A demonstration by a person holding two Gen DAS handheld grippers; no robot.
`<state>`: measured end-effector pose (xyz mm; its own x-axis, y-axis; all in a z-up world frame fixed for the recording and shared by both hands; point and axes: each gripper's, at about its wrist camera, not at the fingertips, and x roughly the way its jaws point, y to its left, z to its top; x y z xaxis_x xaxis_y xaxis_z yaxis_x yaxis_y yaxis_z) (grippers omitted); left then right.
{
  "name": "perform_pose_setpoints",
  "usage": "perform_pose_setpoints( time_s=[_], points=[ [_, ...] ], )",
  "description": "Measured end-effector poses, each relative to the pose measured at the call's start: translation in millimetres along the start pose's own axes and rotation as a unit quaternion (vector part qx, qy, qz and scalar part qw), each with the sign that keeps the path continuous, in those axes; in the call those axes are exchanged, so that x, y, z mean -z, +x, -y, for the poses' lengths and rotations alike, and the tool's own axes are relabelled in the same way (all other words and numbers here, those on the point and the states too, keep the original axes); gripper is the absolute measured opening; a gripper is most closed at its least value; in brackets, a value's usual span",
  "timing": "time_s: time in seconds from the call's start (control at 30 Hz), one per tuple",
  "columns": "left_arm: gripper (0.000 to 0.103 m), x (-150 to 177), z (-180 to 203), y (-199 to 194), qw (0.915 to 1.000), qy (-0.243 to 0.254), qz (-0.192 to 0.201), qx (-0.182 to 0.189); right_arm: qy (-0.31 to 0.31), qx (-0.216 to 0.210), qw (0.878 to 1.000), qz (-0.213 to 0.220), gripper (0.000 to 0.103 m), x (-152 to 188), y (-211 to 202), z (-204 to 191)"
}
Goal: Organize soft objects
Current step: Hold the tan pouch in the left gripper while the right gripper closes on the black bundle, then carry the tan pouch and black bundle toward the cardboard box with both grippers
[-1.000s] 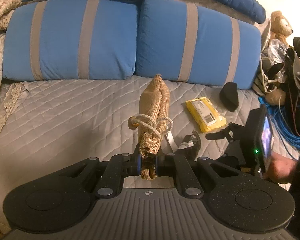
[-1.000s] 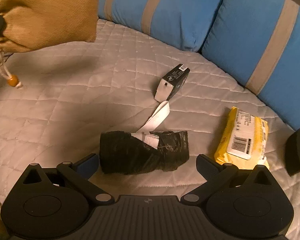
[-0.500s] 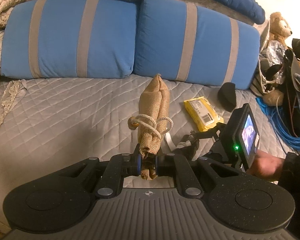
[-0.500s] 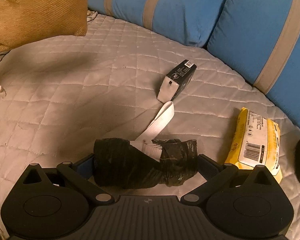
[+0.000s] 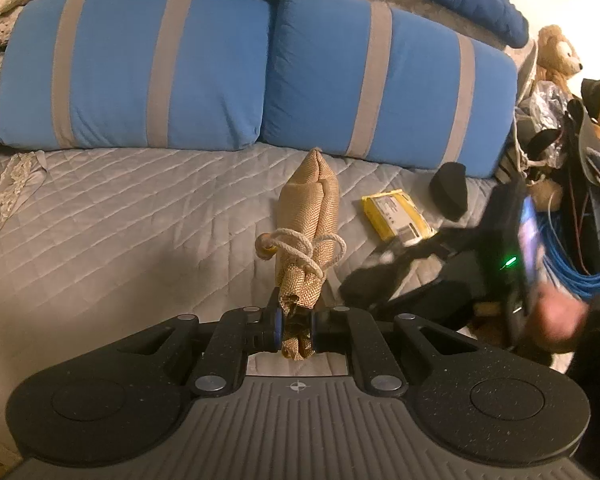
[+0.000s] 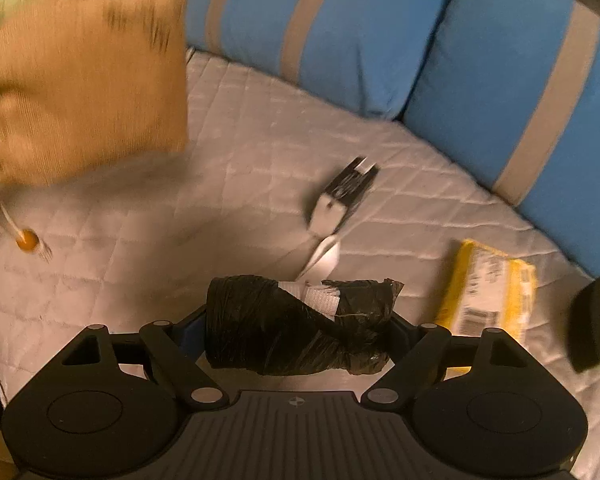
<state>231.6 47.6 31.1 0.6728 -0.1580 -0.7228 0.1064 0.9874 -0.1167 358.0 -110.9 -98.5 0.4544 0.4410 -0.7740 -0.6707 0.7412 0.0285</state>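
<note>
My left gripper (image 5: pixel 295 326) is shut on the neck of a tan burlap drawstring pouch (image 5: pixel 308 224) and holds it above the grey quilted bed (image 5: pixel 120 216). The pouch also shows in the right wrist view (image 6: pixel 84 84), blurred, at the upper left. My right gripper (image 6: pixel 296 334) has its jaws closed around a black plastic-wrapped bundle (image 6: pixel 296 328) with a white strap, and the bundle appears lifted off the bed. The right gripper shows blurred in the left wrist view (image 5: pixel 440 276).
Two blue pillows with grey stripes (image 5: pixel 140 68) line the back of the bed. A yellow wipes pack (image 6: pixel 488 300), a small black-and-white box (image 6: pixel 340 200) and a black pad (image 6: pixel 596 320) lie on the quilt. Blue cable (image 5: pixel 572 248), bags and a teddy bear (image 5: pixel 556 52) crowd the right side.
My right gripper moved onto the black bundle, closed its jaws around it and began lifting it. The left gripper keeps the pouch, nearly still.
</note>
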Motion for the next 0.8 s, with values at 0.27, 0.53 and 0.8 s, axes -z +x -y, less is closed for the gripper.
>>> perform_pose_setpoints(
  time_s=[0.27, 0.53, 0.8],
  points=[
    [0.012, 2.6, 10.4, 4.8, 0.9999, 0.013, -0.004, -0.004, 0.040, 0.030, 0.999, 0.013, 0.086, 4.6, -52.7, 15.9],
    [0.012, 6.4, 20.9, 9.5, 0.9998, 0.009, -0.017, 0.005, 0.076, 0.051, 0.996, 0.007, 0.086, 37.7, -110.9, 21.0],
    [0.012, 20.9, 38.0, 2.3, 0.9995, 0.010, -0.023, 0.018, 0.115, 0.084, 0.990, -0.002, 0.086, 77.5, -148.8, 10.7]
  ],
)
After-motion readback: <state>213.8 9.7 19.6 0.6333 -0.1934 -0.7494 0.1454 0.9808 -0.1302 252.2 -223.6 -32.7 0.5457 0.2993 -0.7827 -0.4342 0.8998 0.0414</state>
